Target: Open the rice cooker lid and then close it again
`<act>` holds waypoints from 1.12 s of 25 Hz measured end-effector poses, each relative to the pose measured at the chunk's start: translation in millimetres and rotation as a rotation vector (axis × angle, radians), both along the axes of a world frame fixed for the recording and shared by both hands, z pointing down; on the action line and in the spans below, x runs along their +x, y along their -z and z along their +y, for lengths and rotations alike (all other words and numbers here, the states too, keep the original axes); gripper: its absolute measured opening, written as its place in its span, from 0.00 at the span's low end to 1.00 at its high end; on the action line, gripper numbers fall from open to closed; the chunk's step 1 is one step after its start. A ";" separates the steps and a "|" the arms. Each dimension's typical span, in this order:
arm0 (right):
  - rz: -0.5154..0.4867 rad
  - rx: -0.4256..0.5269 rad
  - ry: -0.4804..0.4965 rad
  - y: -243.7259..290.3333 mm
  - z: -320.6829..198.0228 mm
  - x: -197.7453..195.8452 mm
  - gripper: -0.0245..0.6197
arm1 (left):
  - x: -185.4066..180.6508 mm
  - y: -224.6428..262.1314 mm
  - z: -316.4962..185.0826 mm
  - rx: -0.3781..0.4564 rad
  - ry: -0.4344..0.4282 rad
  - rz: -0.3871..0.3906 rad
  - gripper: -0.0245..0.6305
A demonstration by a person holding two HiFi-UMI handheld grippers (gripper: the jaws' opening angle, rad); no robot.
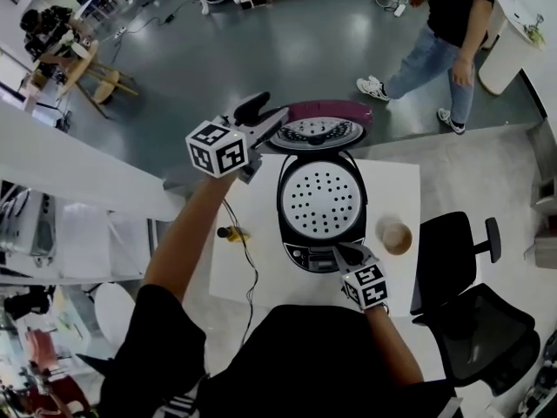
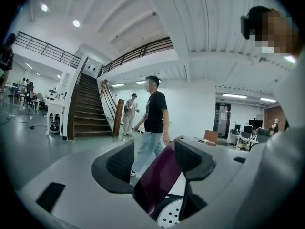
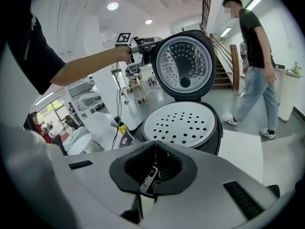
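Observation:
The black rice cooker (image 1: 322,200) stands on a white table (image 1: 248,273) with its lid (image 1: 318,122) swung up and a perforated white inner plate (image 3: 181,124) showing. My left gripper (image 1: 265,116) is up at the raised lid's top left edge. In the left gripper view its jaws (image 2: 155,159) stand apart with the lid's maroon shell (image 2: 159,175) between them, lying against the right finger (image 2: 193,156) and clear of the left one. My right gripper (image 1: 341,252) is shut and empty, its tips (image 3: 155,149) at the cooker's front control panel (image 3: 125,138).
A brown cup (image 1: 396,236) sits on the table right of the cooker. A power cable with a yellow plug (image 1: 233,232) runs off the left side. A black office chair (image 1: 470,312) stands at the right. A person (image 1: 444,42) walks on the floor beyond the table.

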State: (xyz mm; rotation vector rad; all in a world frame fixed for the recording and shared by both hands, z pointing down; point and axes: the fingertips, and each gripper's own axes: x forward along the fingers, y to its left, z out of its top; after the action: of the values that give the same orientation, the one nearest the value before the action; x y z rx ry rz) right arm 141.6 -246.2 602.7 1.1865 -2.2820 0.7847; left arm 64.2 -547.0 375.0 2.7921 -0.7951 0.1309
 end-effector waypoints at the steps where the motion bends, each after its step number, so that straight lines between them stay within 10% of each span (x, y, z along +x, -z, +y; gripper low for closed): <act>1: 0.001 -0.001 -0.001 -0.1 0.9 0.6 0.04 | 0.3 0.2 0.3 0.002 0.001 -0.001 0.42; 28: -0.101 0.006 -0.094 18.6 26.4 -1.8 0.04 | 7.3 0.5 37.5 0.134 -0.057 -0.192 0.32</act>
State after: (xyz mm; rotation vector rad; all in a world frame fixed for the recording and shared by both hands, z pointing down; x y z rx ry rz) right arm 139.8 -219.7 584.1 1.2918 -2.3251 0.8914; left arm 71.6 -509.5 374.5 2.9631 -0.7938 0.3748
